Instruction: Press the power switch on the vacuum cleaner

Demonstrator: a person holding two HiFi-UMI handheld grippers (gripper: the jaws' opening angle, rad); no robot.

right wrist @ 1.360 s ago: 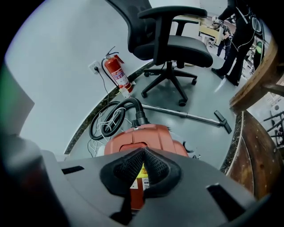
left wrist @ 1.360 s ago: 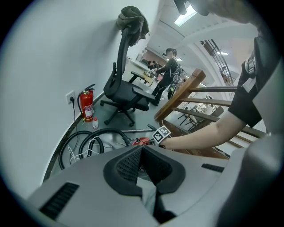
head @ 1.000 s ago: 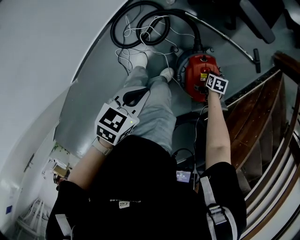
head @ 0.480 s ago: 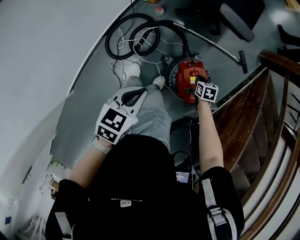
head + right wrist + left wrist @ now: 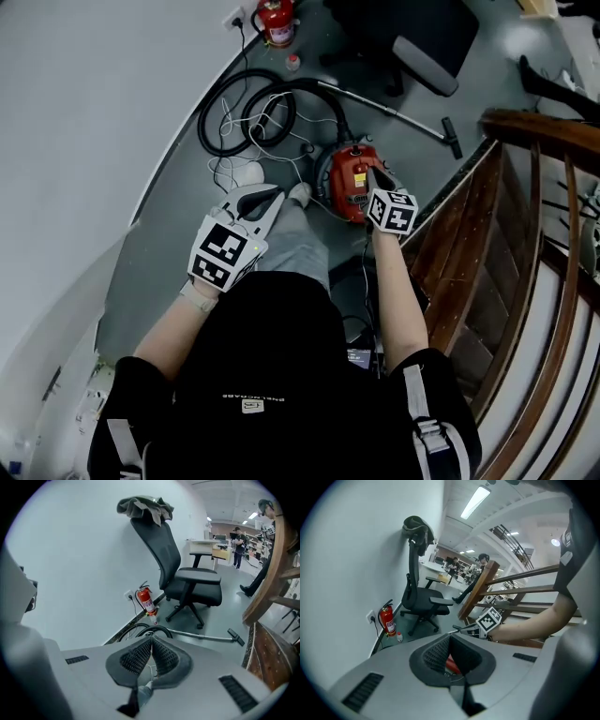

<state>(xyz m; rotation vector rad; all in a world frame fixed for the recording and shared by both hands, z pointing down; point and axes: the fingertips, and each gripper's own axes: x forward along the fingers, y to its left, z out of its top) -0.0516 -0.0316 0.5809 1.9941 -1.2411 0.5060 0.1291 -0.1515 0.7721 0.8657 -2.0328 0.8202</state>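
Observation:
The red vacuum cleaner (image 5: 347, 180) sits on the grey floor beside the foot of the stairs, just past the person's feet. My right gripper (image 5: 376, 176) hangs over the vacuum's right side with its marker cube below the red body, and its jaws are shut on nothing. Whether it touches the vacuum cannot be told. My left gripper (image 5: 277, 194) is held over the person's leg, left of the vacuum, also shut and empty. In the left gripper view a bit of the red vacuum cleaner (image 5: 452, 666) shows below the closed pads, and the right gripper (image 5: 465, 629) is beyond.
A black hose (image 5: 234, 112) lies coiled behind the vacuum, with loose white cable (image 5: 234, 161) and a metal wand (image 5: 403, 117). A fire extinguisher (image 5: 274, 19) stands at the wall, an office chair (image 5: 412, 42) beyond. Wooden stairs and railing (image 5: 525, 197) close the right side.
The head view has pulled back and up, so the vacuum looks smaller and the extinguisher and chair have come into view. The right gripper stays at the vacuum's right side.

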